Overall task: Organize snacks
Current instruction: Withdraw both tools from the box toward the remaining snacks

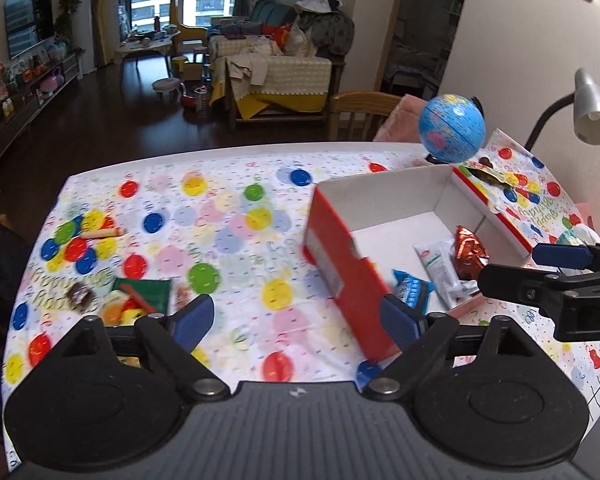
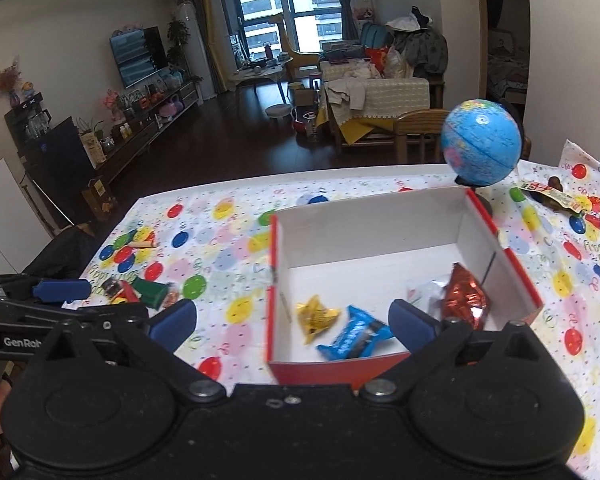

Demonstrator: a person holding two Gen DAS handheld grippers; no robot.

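A red box with a white inside [image 2: 380, 236] [image 1: 384, 204] stands on the balloon-print tablecloth. It holds a blue packet [image 2: 356, 338] [image 1: 412, 290], a yellow packet [image 2: 316, 316], a red foil packet [image 2: 462, 300] [image 1: 470, 254] and a white packet [image 1: 440, 264]. My right gripper [image 2: 292, 324] is open and empty above the box's near wall. My left gripper [image 1: 296, 320] is open and empty left of the box. A green packet [image 1: 144, 292] [image 2: 152, 294], a brown candy [image 1: 80, 296] and a stick snack [image 1: 102, 233] [image 2: 142, 244] lie at the table's left.
A blue globe [image 2: 482, 142] [image 1: 452, 128] stands behind the box. A snack wrapper [image 2: 552, 196] lies at the far right. A desk lamp [image 1: 592, 112] leans over the right edge. A wooden chair [image 1: 364, 114] stands behind the table.
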